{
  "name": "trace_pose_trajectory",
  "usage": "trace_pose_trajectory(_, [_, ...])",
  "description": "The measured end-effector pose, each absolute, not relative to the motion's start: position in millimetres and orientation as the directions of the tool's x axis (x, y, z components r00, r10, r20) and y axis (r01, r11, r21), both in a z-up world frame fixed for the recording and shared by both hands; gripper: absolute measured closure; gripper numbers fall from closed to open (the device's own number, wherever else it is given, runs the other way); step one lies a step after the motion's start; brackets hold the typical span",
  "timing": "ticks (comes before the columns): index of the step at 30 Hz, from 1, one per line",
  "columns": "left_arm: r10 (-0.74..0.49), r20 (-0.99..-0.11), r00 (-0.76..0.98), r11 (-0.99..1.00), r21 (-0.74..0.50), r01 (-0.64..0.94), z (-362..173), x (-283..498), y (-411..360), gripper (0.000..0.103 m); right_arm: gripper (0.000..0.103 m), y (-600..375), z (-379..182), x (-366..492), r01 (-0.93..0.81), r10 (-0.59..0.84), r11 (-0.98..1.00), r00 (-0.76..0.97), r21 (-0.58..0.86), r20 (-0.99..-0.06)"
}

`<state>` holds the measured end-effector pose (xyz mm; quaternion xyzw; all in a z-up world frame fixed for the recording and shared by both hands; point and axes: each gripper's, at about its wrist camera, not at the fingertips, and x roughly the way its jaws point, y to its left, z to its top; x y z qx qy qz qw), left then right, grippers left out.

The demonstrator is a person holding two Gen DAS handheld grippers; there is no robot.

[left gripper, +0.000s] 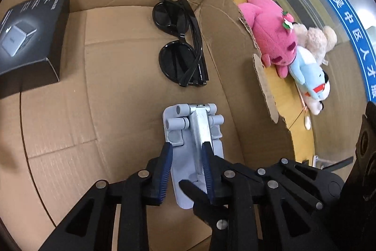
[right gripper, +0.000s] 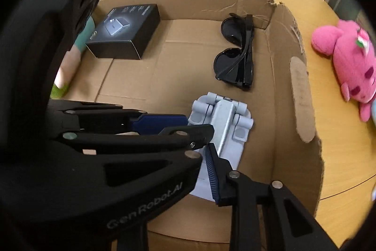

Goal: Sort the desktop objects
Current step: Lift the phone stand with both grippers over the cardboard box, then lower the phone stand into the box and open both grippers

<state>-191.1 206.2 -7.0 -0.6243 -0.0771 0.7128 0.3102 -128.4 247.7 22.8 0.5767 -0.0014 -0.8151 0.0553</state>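
Note:
A light grey folding phone stand with a metal arm lies low inside an open cardboard box. My left gripper points steeply down, its blue pads closed on the stand's middle. My right gripper comes in beside it. One blue pad presses on the stand; the other finger is hidden behind the left gripper. Black sunglasses lie folded by the box's far right wall. A black product carton sits at the far left.
On the wooden table right of the box lie a pink plush, a beige bear and a blue-and-white plush. A green and peach soft toy shows at the box's left. The box's right wall is torn.

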Motion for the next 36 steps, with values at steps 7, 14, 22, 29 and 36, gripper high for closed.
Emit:
trace_pose_trajectory(7, [0.54, -0.842, -0.016, -0.792, -0.501, -0.349, -4.9, -180.7, 207.4, 0.08, 0.072, 271.6, 17.1, -117.6, 0.026, -0.105, -0.994, -0.325, 0.102, -0.94])
trace_pose_trajectory(14, [0.544, -0.839, 0.012, -0.784, -0.514, -0.347, -1.9, -163.9, 208.2, 0.079, 0.059, 276.5, 20.1, -99.3, 0.039, -0.066, -0.998, -0.328, 0.057, -0.942])
trace_pose_trajectory(22, [0.532, -0.847, 0.001, -0.801, -0.503, -0.323, 0.0, -156.7, 200.0, 0.076, 0.034, 289.0, 53.4, -60.6, 0.053, -0.017, -0.999, -0.439, -0.007, -0.898])
trace_pose_trajectory(29, [0.494, -0.869, -0.03, -0.821, -0.455, -0.344, 0.6, -153.8, 213.9, 0.072, 0.029, 306.7, 81.5, -32.8, 0.023, -0.053, -0.999, -0.529, 0.048, -0.847])
trace_pose_trajectory(36, [0.514, -0.858, -0.001, -0.796, -0.477, -0.373, 4.0, -139.9, 226.4, 0.071, 0.029, 317.4, 85.9, -21.9, 0.017, -0.069, -0.997, -0.552, 0.071, -0.831])
